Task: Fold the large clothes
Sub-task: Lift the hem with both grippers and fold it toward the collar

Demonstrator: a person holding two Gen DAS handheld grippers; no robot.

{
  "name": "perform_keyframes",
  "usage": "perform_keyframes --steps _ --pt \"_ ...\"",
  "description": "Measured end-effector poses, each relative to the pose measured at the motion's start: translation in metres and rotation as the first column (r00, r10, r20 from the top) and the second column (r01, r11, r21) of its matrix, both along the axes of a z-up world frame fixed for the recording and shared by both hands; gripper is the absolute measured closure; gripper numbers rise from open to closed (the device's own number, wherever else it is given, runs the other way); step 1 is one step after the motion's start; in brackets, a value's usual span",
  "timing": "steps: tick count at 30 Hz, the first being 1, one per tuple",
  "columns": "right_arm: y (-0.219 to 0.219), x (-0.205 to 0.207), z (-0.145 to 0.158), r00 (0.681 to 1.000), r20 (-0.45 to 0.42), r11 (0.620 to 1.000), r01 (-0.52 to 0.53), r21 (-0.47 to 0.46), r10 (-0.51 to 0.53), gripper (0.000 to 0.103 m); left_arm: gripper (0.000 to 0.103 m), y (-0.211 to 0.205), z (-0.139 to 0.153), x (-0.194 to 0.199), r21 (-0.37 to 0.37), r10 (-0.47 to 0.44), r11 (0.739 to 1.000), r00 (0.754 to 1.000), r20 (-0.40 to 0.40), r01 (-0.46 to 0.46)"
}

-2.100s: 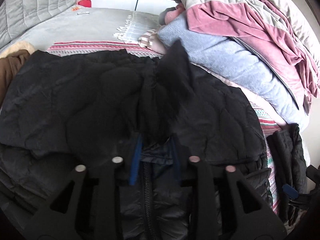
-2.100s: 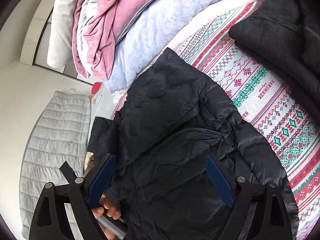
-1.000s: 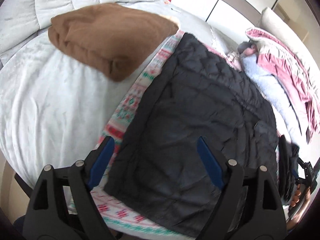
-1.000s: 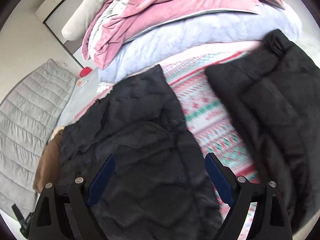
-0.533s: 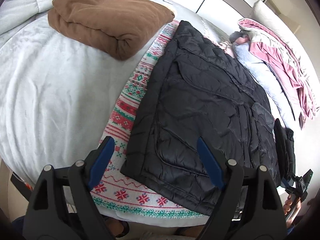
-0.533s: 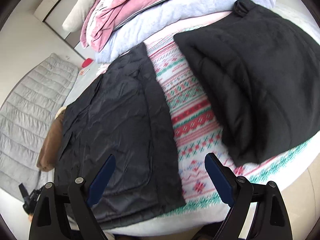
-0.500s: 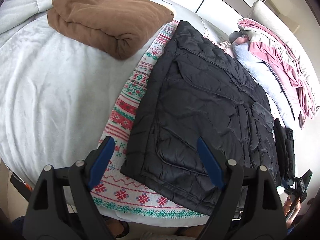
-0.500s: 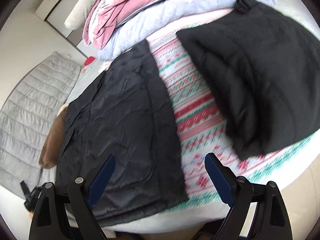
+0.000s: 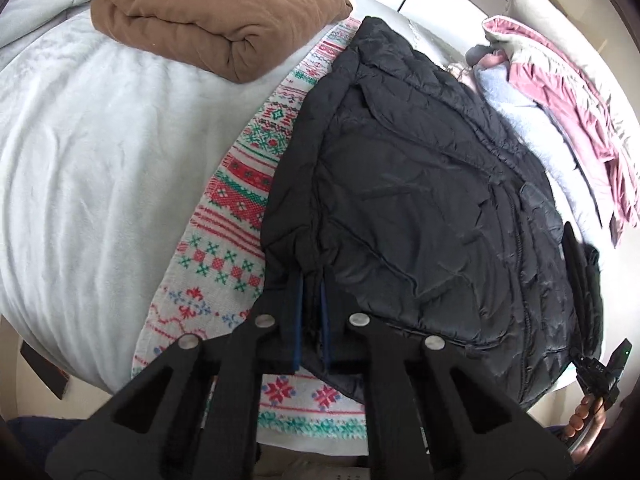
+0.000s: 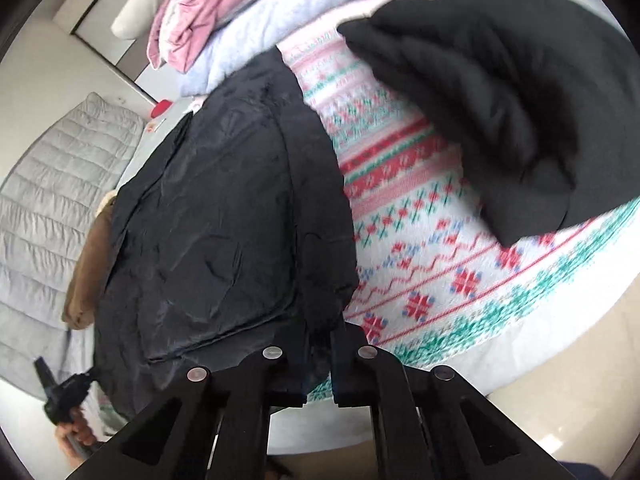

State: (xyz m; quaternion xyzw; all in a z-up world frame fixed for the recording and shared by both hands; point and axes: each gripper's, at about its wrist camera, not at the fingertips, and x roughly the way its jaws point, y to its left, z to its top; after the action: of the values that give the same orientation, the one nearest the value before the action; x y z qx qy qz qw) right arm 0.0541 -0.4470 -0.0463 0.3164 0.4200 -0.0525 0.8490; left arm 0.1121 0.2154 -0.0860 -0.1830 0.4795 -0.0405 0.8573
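A black quilted jacket (image 9: 420,200) lies flat, sleeves folded in, on a patterned red, green and white blanket (image 9: 240,184). My left gripper (image 9: 312,280) is shut on the jacket's near left hem corner. In the right wrist view the same jacket (image 10: 224,208) fills the left half, and my right gripper (image 10: 320,328) is shut on its near right hem corner. Across the jacket, each view shows the other gripper in a hand (image 9: 588,412) near the picture's edge.
A folded brown garment (image 9: 216,16) rests on the white bedding (image 9: 80,160) at the far left. A folded black garment (image 10: 512,80) lies on the blanket to the right. Pink and pale blue blankets (image 9: 560,92) are piled at the back. The bed's edge (image 10: 460,380) runs just below the grippers.
Both grippers sank to the jacket's near hem and went from wide open to shut on its two corners. The jacket itself still lies flat.
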Motion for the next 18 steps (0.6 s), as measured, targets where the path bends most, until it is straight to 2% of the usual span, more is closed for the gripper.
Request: perform_keyframes --steps 3,6,9,11,12,13,14,15,16,17,18 --pt "-0.007 -0.009 0.014 0.998 0.037 0.997 0.057 -0.049 -0.055 0.098 0.095 0.0 0.006 -0.012 -0.031 -0.027 0.999 0.999 0.021 0.028" --pt "-0.007 -0.017 0.024 0.994 0.06 0.991 0.1 -0.093 -0.095 0.098 0.095 -0.007 0.012 -0.022 -0.015 -0.059 0.998 0.998 0.037 0.06" --pt "-0.001 -0.014 0.018 0.998 0.023 0.994 0.054 -0.098 -0.052 0.098 0.095 -0.005 0.011 -0.022 0.01 -0.051 0.999 0.998 0.041 0.05" --pt "0.005 -0.008 0.012 1.0 -0.003 0.997 0.007 -0.078 -0.007 0.094 0.091 0.002 0.009 -0.018 -0.01 -0.039 0.999 0.999 0.02 0.039" --pt "0.004 -0.008 0.009 1.0 -0.01 0.998 -0.006 -0.06 0.006 0.092 0.089 0.009 0.007 -0.017 -0.044 -0.026 0.999 1.0 0.004 0.026" --pt "0.001 -0.008 0.008 1.0 -0.009 1.0 -0.008 -0.028 0.008 0.09 0.078 0.014 0.006 -0.018 -0.068 -0.009 0.998 1.0 -0.012 0.008" --pt "-0.004 -0.007 0.006 1.0 0.002 1.0 -0.002 0.008 0.002 0.082 0.065 0.018 0.006 -0.02 -0.083 0.0 0.997 1.0 -0.03 -0.002" --pt "-0.011 -0.008 0.004 1.0 0.024 0.998 0.009 0.064 -0.011 0.071 0.061 0.024 0.005 -0.021 -0.093 0.01 0.996 0.999 -0.042 -0.014" --pt "-0.018 -0.013 0.002 0.998 0.051 0.99 0.024 0.135 -0.031 0.066 0.056 0.023 0.005 -0.025 -0.099 0.019 0.995 0.999 -0.039 -0.023" --pt "-0.022 -0.015 -0.001 0.997 0.062 0.984 0.034 0.173 -0.045 0.057 0.055 0.025 0.005 -0.029 -0.111 0.025 0.993 0.999 -0.037 -0.029" --pt "-0.026 -0.017 -0.004 0.996 0.063 0.978 0.046 0.204 -0.06 0.055 0.055 0.027 0.002 -0.031 -0.133 0.021 0.991 0.999 -0.043 -0.027"
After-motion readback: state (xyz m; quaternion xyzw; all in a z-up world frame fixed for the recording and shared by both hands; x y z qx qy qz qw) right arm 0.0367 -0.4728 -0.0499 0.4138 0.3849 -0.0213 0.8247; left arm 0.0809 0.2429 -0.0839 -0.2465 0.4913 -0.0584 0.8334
